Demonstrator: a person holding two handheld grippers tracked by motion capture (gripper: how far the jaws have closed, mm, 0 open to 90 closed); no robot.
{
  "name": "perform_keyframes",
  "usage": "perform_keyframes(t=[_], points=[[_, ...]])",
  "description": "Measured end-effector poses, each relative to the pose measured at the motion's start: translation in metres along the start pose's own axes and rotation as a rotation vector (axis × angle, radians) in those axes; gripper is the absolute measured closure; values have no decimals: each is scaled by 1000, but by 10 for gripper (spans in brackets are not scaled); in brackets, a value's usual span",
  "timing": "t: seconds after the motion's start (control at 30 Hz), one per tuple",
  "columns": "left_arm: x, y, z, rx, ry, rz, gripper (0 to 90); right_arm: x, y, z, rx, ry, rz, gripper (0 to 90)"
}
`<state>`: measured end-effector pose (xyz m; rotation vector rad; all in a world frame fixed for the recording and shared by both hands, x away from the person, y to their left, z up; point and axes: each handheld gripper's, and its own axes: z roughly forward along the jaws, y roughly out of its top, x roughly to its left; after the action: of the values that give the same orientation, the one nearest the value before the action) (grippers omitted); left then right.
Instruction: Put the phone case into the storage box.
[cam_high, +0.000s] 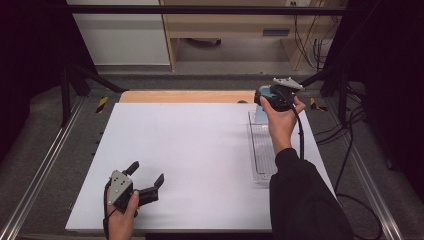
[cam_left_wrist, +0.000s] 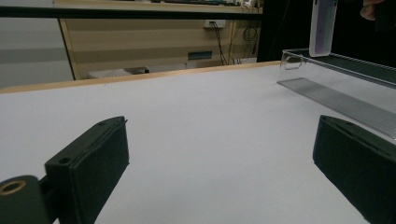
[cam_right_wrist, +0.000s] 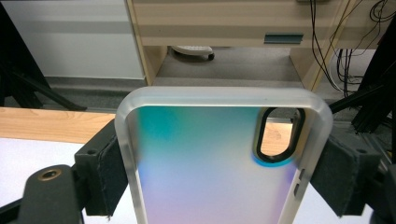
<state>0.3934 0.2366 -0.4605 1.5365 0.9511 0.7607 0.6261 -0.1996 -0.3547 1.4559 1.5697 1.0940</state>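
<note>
- Two grippers are seen in the high view, one in each hand, over a white tabletop (cam_high: 200, 160).
- The right gripper (cam_high: 265, 97) is held up at the far right corner of the tabletop, above the far end of a clear plastic tray (cam_high: 262, 150).
- A phone case (cam_right_wrist: 215, 163) is clamped by its two long edges between the right gripper's fingers (cam_right_wrist: 100, 172), as seen in the right gripper view; the fingers are closed tight on it.
- The phone case is translucent with a frosted rim, a blue-to-violet sheen and an oval camera cut-out near its top corner.
- In the left gripper view the phone case (cam_left_wrist: 323, 28) is seen hanging upright above the far end of the tray (cam_left_wrist: 336, 93), clear of its floor.
- The tray is laid lengthwise along the right edge of the tabletop; its floor is ribbed.
- The left gripper (cam_high: 147, 181) is kept low near the front left of the tabletop, well apart from the tray.
- Its fingers (cam_left_wrist: 88, 163) are spread wide, and nothing is held between them.
</note>
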Motion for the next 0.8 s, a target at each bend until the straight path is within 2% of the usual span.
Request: perform_keyframes(t=[0.57,0.8], points=[[0,1,-1,-13,0,17,19,3,-9,9,20,-8,-5,176],[0,0,0,-12,-5,20,20,5,-16,19,21,-22,-1,176]])
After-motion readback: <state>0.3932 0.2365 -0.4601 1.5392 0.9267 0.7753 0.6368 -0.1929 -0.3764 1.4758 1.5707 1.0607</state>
